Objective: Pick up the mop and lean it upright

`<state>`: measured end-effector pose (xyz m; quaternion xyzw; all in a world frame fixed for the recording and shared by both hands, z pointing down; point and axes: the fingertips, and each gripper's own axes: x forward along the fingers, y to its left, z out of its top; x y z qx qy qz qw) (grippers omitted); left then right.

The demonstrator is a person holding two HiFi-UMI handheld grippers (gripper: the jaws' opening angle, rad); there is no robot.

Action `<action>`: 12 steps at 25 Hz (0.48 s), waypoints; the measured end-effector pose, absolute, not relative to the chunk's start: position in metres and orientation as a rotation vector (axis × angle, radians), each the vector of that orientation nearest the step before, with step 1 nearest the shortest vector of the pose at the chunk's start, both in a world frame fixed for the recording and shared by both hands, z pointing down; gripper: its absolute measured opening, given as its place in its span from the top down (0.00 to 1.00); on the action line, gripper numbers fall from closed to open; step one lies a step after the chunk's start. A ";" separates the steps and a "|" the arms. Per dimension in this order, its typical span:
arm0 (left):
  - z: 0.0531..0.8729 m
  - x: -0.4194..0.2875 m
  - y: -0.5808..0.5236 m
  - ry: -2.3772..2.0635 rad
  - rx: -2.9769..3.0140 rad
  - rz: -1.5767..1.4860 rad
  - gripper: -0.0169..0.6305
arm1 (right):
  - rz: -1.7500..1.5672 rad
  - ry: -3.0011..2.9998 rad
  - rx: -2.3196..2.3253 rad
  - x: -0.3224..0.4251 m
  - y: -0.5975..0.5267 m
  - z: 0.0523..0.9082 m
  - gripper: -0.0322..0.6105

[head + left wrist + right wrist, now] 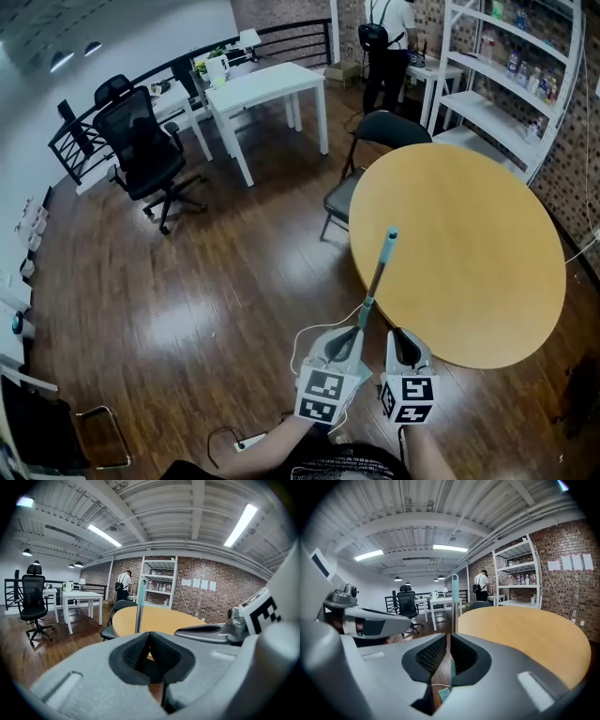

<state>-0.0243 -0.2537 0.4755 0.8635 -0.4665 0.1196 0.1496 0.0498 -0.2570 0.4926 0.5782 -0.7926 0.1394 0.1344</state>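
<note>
Mop (378,272): silver handle with a teal tip, standing steeply. Its upper length crosses the rim of the round counter (469,244), and its tip shows over the wooden top. The lower end is hidden under my tools in the head view.

Left tool (344,337): jaws closed pad to pad with nothing between them. The handle rises thin just beyond the tips.

Right tool (401,336): close beside the left tool. Jaws are drawn to a thin slit with nothing clamped. Floor and a teal sliver show through the slit.

White cable (314,330): on the wood floor by my left tool.

Black folding chair (375,131): tucked at the counter's far edge.

Office chair (141,141): well apart, near the white desk (267,84).

Person (386,37): standing beside the white shelving (506,75).
</note>
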 end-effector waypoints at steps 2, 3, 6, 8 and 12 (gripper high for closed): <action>0.474 -0.017 -0.236 -1.371 2.473 0.334 0.97 | 0.389 -2.332 1.655 0.054 -0.240 0.486 0.92; 0.472 -0.012 -0.225 -1.384 2.470 0.329 0.97 | 0.380 -2.349 1.646 0.057 -0.230 0.482 0.93; 0.467 0.004 -0.191 -1.408 2.473 0.327 0.97 | 0.364 -2.393 1.627 0.067 -0.196 0.470 0.95; 0.467 0.012 -0.172 -1.428 2.480 0.329 0.97 | 0.345 -2.429 1.617 0.072 -0.177 0.465 0.95; 0.466 0.031 -0.137 -1.471 2.490 0.331 0.97 | 0.323 -2.482 1.592 0.085 -0.141 0.460 0.95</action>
